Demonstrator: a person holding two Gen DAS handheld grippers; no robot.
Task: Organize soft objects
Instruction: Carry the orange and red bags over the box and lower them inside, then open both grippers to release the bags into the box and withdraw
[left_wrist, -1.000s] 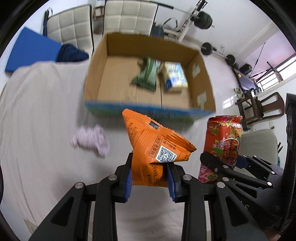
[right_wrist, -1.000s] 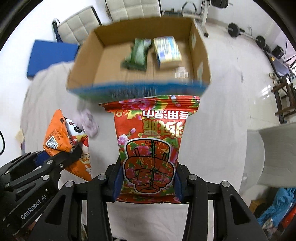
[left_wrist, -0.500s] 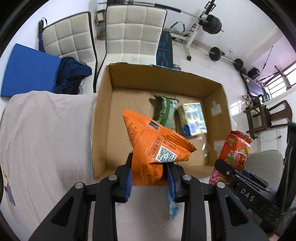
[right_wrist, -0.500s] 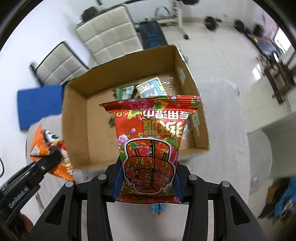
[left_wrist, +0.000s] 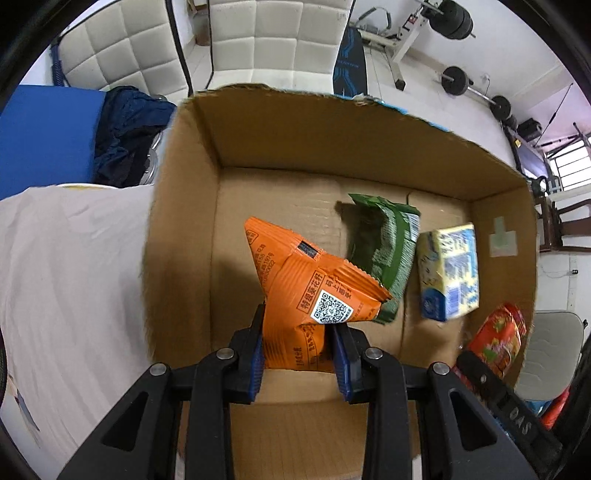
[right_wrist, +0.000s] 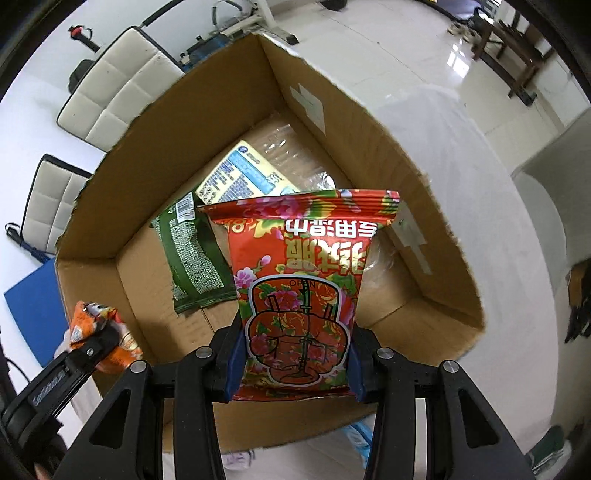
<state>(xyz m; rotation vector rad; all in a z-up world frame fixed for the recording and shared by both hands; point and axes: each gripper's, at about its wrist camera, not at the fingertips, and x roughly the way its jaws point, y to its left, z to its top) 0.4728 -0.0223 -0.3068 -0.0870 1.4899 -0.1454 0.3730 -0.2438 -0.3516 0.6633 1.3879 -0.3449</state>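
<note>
My left gripper (left_wrist: 298, 354) is shut on an orange snack packet (left_wrist: 306, 291) and holds it above the open cardboard box (left_wrist: 332, 147). My right gripper (right_wrist: 293, 365) is shut on a red flowered snack bag (right_wrist: 303, 288) over the same box (right_wrist: 424, 229). Inside the box lie a green packet (left_wrist: 388, 251) and a yellow-blue packet (left_wrist: 448, 273); both also show in the right wrist view, the green packet (right_wrist: 192, 258) and the yellow-blue packet (right_wrist: 240, 173). The red bag (left_wrist: 498, 339) and the orange packet (right_wrist: 96, 325) each show at the other view's edge.
The box stands on a table with a pale cloth (left_wrist: 66, 277). Two white padded chairs (left_wrist: 258, 40) and a blue mat (left_wrist: 40, 133) are behind it. Gym weights (left_wrist: 454, 22) and wooden chairs (right_wrist: 513, 48) stand on the tiled floor.
Both grippers have moved forward and over the box with their packets still held. The box now fills both views, and the purple cloth on the table has left the view.
</note>
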